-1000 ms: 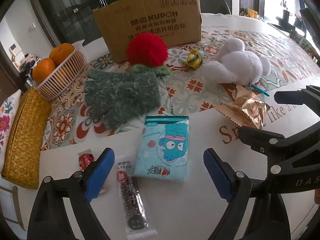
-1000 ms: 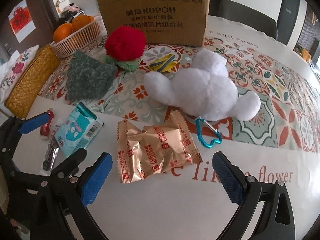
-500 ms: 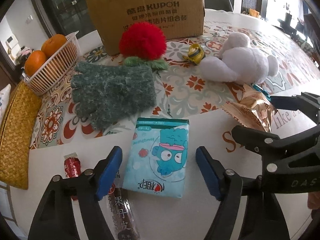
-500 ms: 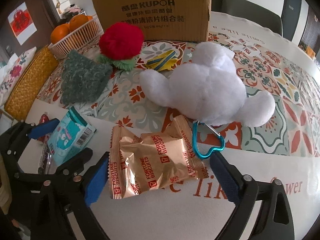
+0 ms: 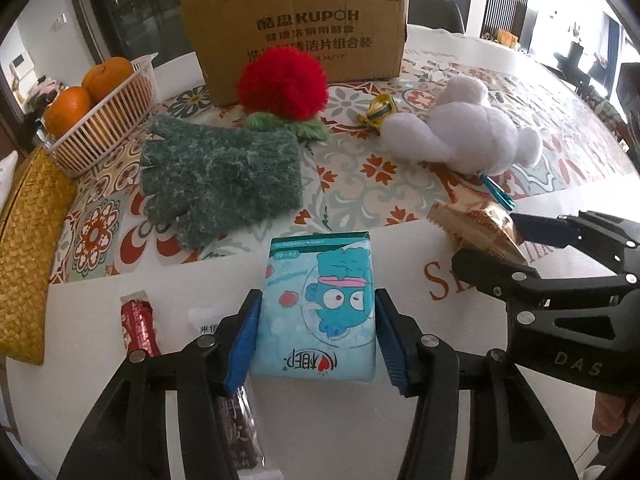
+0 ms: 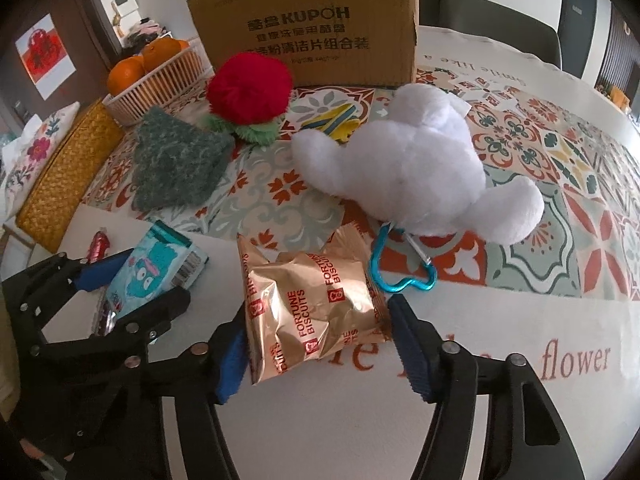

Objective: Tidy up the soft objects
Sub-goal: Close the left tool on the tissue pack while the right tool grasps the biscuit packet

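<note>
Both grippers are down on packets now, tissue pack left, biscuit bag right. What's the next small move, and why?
Probably finish both squeezes before lifting. The left gripper is closing with its pads at the tissue pack's sides; the right gripper is closing around the gold biscuit bag. Both packets lie on the table.

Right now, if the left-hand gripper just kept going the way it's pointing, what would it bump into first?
The blue tissue pack already lies between the left gripper's closing jaws, so that comes first. Angled down as it is, the table probably follows, though depth is hard to judge. The green glove lies further ahead.
</note>
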The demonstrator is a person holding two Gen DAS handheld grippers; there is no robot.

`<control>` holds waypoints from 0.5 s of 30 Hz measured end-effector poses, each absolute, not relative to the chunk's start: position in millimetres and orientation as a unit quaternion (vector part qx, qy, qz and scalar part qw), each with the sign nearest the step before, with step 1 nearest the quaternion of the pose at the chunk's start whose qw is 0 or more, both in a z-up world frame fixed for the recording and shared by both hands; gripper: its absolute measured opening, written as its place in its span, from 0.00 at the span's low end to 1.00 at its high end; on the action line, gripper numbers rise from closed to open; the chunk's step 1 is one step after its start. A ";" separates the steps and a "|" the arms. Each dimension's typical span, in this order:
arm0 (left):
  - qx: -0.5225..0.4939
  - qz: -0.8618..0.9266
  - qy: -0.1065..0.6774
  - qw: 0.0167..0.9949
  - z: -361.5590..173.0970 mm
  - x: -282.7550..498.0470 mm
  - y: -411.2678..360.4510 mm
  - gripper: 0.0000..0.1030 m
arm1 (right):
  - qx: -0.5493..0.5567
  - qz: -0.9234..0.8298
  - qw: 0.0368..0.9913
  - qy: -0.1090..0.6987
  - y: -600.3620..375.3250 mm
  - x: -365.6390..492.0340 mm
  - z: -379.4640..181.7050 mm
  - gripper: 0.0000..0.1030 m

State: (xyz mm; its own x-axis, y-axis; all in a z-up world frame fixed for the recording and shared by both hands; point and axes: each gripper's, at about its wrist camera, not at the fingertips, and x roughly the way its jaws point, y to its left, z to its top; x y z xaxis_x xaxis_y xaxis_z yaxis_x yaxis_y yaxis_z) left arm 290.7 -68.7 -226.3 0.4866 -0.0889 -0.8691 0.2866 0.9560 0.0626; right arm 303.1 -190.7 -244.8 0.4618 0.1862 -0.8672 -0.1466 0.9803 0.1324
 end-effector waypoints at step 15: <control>0.097 -0.098 0.480 0.866 -215.4 277.5 -54.6 0.52 | -0.016 0.089 0.860 0.502 -173.8 304.4 -241.6 0.76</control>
State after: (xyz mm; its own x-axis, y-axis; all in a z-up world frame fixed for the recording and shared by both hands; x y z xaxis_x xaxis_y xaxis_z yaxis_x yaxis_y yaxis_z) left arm 277.5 -54.6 -215.4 0.5196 -0.0762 -0.8510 0.2621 0.9622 0.0739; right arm 304.4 -173.8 -241.5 0.4798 0.1375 -0.8666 -0.1689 0.9836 0.0625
